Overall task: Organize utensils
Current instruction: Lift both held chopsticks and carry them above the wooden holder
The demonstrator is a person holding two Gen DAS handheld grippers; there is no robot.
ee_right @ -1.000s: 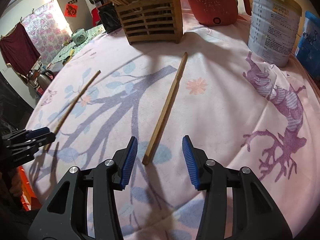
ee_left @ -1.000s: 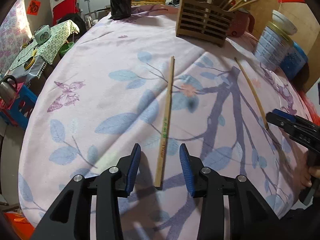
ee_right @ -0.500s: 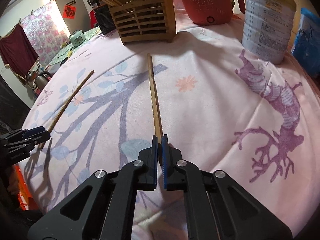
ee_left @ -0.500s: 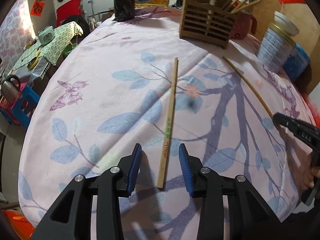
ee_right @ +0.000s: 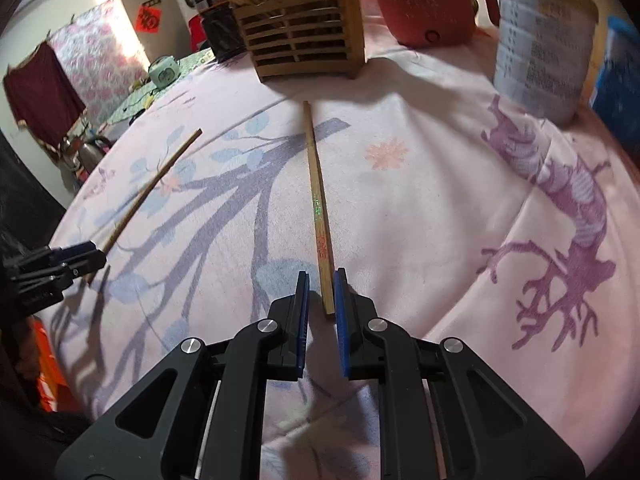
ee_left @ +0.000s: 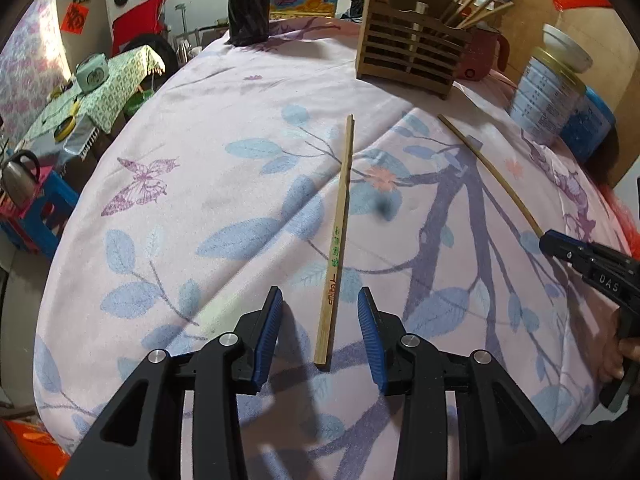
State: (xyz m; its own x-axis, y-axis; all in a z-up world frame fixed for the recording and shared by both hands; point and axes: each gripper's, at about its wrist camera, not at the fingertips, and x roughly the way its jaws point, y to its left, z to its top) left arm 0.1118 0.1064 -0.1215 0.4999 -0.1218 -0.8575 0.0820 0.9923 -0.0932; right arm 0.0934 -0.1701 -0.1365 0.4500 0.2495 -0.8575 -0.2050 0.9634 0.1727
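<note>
In the left wrist view, one chopstick point(ee_left: 339, 240) lies on the tablecloth point(ee_left: 192, 184) in the middle of the frame, its near end between the fingers of the left gripper point(ee_left: 319, 334) at the bottom, and a second chopstick point(ee_left: 490, 170) lies to its right, running down to the right gripper point(ee_left: 549, 240) at the right edge. The wooden holder point(ee_left: 408, 50) stands behind both chopsticks at the upper centre, with more chopsticks in it. A tin point(ee_left: 548, 92) stands at the upper right of the frame, to the right of the holder, and a pot point(ee_left: 482, 58) stands just behind the holder, between it and the tin.
</note>
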